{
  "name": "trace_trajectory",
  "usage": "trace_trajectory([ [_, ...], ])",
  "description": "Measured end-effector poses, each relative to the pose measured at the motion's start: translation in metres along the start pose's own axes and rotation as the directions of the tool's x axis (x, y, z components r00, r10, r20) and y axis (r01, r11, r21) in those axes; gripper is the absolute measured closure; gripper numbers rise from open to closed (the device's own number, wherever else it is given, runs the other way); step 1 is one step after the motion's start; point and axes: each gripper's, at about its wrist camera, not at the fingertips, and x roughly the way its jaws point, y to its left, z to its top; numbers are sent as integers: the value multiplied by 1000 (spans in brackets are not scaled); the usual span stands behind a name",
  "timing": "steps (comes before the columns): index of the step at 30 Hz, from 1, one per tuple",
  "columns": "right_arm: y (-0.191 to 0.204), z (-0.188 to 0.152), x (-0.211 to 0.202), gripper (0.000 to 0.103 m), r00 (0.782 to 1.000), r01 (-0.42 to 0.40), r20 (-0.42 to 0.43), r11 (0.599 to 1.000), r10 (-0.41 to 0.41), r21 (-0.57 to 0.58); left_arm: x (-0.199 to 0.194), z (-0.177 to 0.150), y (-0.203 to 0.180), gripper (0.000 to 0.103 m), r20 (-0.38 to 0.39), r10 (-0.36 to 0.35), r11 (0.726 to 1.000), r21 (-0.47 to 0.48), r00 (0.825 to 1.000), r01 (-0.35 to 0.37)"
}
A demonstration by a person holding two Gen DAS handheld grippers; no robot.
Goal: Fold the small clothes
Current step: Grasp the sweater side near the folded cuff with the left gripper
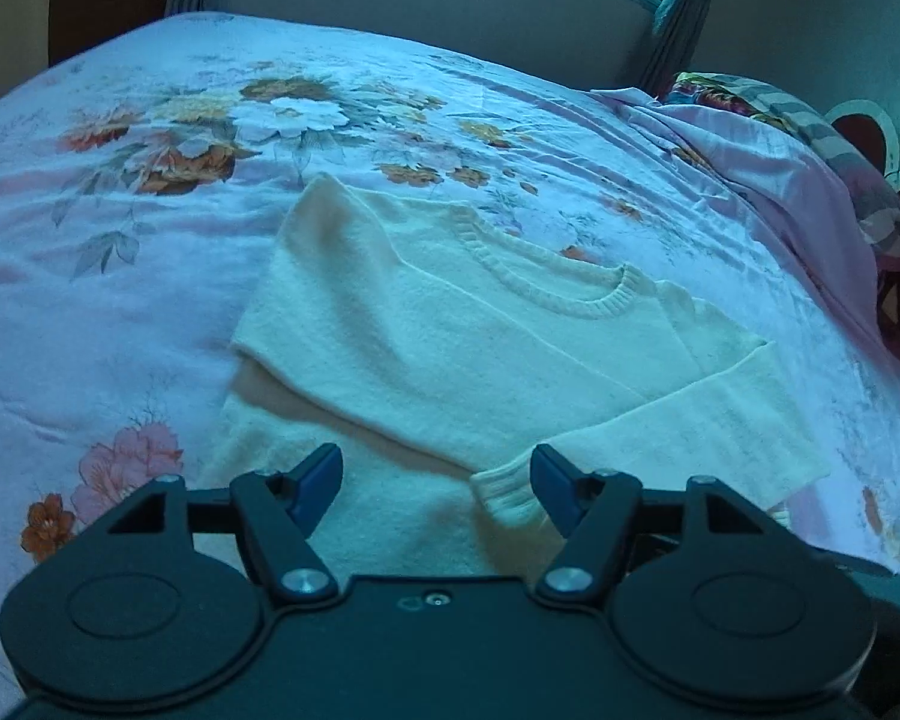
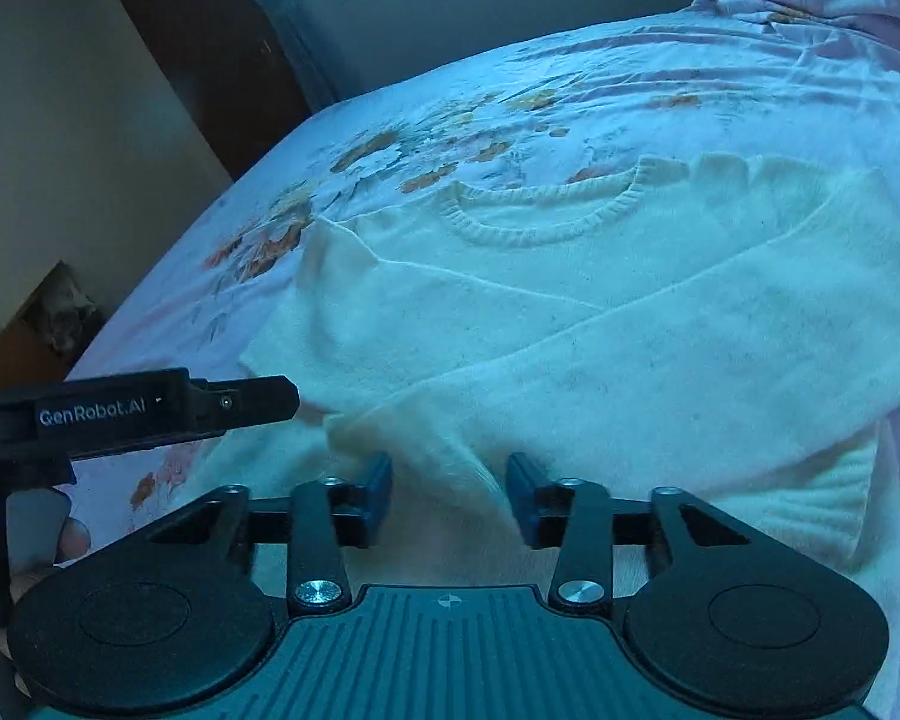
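Observation:
A small cream knit sweater (image 1: 450, 336) lies flat on the flowered bed sheet (image 1: 120, 276), collar toward the far side, both sleeves folded in across its front. My left gripper (image 1: 435, 480) is open just above the lower part of the sweater, with a sleeve cuff (image 1: 507, 495) beside its right finger. In the right wrist view the sweater (image 2: 600, 312) fills the middle. My right gripper (image 2: 447, 492) is open over the sweater's lower part, with a ridge of sleeve fabric (image 2: 450, 456) rising between its blue pads, which stand apart. The left gripper (image 2: 282, 399) shows at left.
A rumpled pink cloth and a patterned quilt (image 1: 810, 144) are heaped at the bed's right side. A curtain (image 1: 678, 18) and wall stand behind the bed. A dark wooden door (image 2: 198, 48) is beyond the bed's far edge. The sheet (image 2: 690, 72) is wrinkled.

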Motion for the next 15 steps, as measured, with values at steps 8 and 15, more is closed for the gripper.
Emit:
trace_trajectory([
  [8,-22,-15,-43,54,996,26,88,997,-32,75,25,-15,1,42,-116,-179,973,-164,977,159],
  [15,-32,-26,-69,54,990,51,122,991,-66,121,49,-33,-2,90,-135,-221,956,-226,966,187],
])
